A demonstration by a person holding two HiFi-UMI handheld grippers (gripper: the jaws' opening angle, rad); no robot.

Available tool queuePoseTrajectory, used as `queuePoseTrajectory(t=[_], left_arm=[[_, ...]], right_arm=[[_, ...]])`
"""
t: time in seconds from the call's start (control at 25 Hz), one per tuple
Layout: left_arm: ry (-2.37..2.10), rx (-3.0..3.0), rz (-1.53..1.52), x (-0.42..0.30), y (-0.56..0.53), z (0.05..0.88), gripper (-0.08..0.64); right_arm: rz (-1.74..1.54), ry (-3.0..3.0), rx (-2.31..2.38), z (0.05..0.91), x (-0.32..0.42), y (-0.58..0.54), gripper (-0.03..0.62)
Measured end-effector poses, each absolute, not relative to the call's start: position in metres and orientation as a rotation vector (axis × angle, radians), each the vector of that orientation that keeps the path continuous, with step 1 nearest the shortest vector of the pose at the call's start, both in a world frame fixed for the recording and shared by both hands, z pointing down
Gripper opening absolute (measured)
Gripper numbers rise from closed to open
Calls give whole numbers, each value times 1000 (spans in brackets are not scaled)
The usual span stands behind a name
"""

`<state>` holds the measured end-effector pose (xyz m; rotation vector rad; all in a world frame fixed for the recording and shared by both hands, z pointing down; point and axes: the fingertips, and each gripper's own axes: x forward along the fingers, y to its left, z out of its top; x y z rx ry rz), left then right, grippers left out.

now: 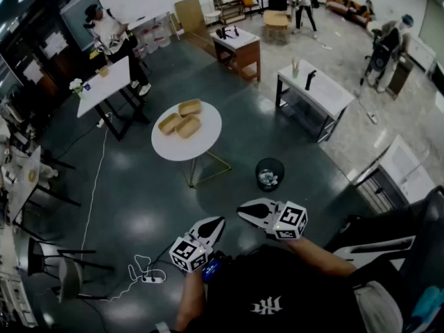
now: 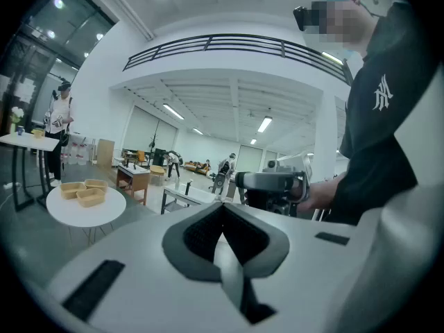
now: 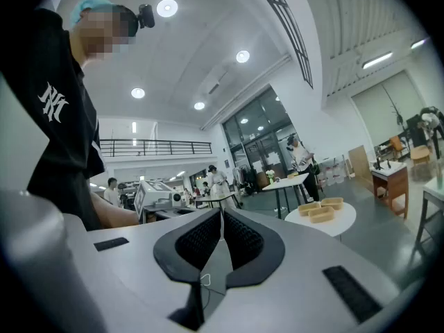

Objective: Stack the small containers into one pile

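- Lower centre, both pressed together and empty: left claw (image 1: pixel 214 225), right claw (image 1: pixel 248 210).
- 3 containers (image 1: pixel 180 119) on the round surface (image 1: pixel 208 143) lie well apart — up-frame, slightly left.

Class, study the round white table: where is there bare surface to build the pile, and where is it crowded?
The round white table is bare along its near edge and right side, toward the black bin. Its far left part is crowded: three small containers sit bunched together there, leaving little gap between them.
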<state>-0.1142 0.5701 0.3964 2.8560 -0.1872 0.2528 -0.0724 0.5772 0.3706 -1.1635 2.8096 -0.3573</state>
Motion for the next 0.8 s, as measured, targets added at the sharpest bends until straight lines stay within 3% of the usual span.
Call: queuePoseTrajectory(t=[0.44,0.8], left_arm=[[-216,2859,235,-170,571,411,2],[-161,2867,253,-170,562,416,2]], right_arm=[[-349,2807,-1222,378,-97,574,43],[-318,2765,-1339,372,-84,570,43]])
